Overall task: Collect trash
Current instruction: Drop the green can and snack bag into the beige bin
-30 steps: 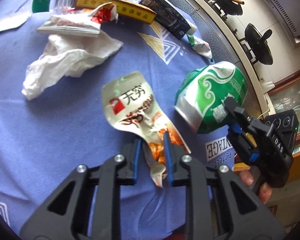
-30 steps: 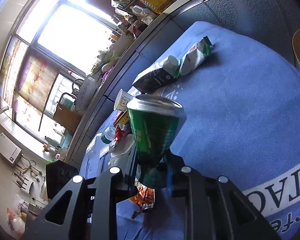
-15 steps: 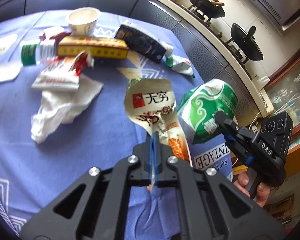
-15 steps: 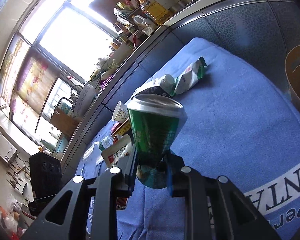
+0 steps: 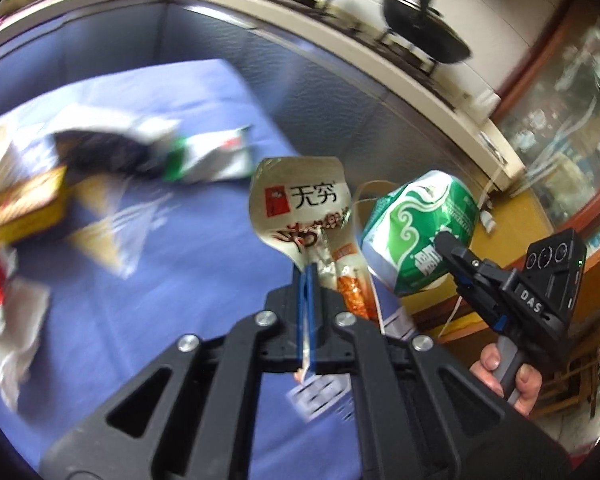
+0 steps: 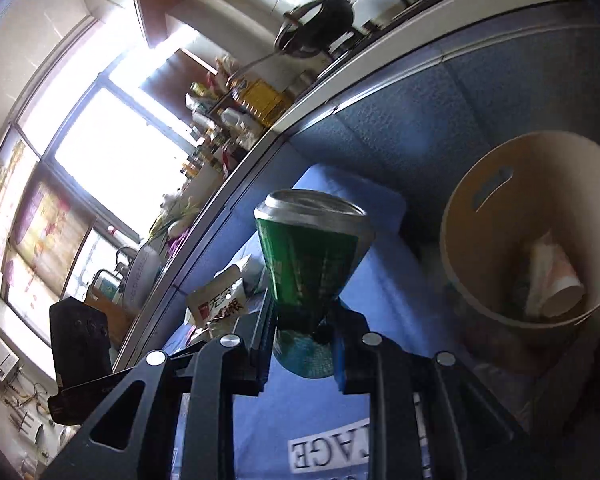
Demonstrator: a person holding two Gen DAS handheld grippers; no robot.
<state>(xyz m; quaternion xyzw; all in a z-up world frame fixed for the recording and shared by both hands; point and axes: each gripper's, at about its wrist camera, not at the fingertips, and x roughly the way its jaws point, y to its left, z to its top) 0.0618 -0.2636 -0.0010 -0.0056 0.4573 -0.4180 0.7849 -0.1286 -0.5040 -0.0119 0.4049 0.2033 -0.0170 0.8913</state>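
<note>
My left gripper is shut on a beige snack wrapper with red and black print and holds it up above the blue tablecloth. My right gripper is shut on a dented green can, also seen in the left wrist view, held in the air beside the wrapper. A round tan bin stands below the table's end to the right of the can, with a paper cup and other trash inside.
On the cloth lie a yellow box, a dark carton, a green-white packet and white tissue. A counter with woks runs behind the table. The wrapper also shows in the right wrist view.
My left gripper closed on the snack wrapper, lifted it off the cloth and swung right toward the table's end. My right gripper carried the can the same way, and the bin came into view.
</note>
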